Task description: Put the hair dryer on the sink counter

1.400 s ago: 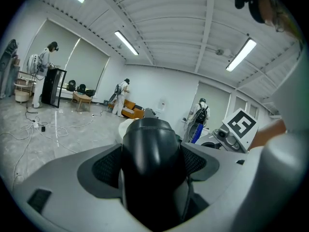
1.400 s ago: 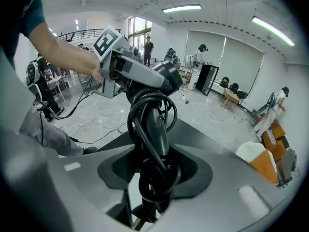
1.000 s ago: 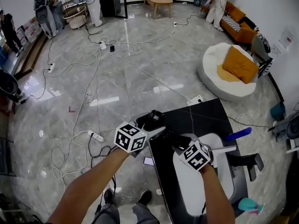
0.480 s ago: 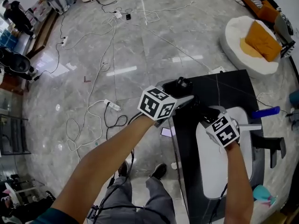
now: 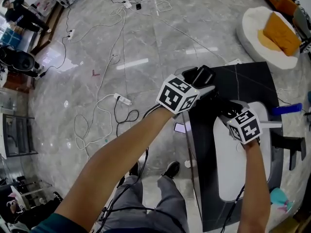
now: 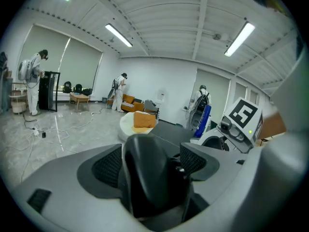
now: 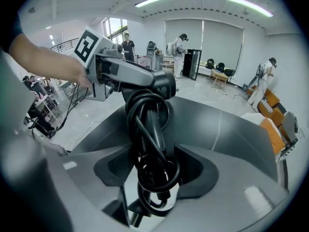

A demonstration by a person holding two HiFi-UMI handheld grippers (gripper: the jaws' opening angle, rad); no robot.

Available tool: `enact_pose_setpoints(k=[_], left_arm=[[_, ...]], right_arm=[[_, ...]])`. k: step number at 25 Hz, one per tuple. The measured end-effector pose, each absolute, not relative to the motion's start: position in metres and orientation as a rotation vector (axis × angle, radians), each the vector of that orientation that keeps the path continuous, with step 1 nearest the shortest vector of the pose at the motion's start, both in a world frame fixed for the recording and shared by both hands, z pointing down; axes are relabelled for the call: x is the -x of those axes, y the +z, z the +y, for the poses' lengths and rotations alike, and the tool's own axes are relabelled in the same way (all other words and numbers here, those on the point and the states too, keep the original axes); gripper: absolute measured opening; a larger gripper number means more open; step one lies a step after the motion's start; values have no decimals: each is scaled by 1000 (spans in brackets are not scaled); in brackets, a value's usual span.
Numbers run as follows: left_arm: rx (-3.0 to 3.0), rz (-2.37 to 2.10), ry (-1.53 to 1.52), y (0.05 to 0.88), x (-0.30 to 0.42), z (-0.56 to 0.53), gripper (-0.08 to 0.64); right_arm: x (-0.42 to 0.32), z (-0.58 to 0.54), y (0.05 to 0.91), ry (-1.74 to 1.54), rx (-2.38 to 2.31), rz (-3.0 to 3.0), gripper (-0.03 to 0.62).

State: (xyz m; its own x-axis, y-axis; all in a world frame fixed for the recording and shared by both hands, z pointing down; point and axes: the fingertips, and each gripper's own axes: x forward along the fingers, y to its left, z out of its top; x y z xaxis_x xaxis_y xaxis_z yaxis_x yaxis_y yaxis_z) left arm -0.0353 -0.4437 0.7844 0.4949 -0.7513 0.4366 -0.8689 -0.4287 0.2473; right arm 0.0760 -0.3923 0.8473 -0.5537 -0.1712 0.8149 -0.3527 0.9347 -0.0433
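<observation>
The right gripper (image 7: pixel 153 166) is letting go: its jaws are opening, wider than a second ago, and the coiled cord (image 7: pixel 149 129) hangs loose between them. The left gripper (image 6: pixel 152 163) keeps its jaws pinched on the hair dryer (image 5: pixel 201 74) at the far left corner of the dark tabletop (image 5: pixel 248 81), beside the white sink (image 5: pixel 228 169). Whether the dryer rests there I cannot tell. Set-down looks close.
</observation>
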Motion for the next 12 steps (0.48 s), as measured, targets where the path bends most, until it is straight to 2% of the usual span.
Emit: enact_pose_setpoints(k=[12], left_arm=[[-2308, -1342, 373, 774, 49, -433, 377]], right_arm=[[-82, -390, 846, 283, -415, -2083, 265]])
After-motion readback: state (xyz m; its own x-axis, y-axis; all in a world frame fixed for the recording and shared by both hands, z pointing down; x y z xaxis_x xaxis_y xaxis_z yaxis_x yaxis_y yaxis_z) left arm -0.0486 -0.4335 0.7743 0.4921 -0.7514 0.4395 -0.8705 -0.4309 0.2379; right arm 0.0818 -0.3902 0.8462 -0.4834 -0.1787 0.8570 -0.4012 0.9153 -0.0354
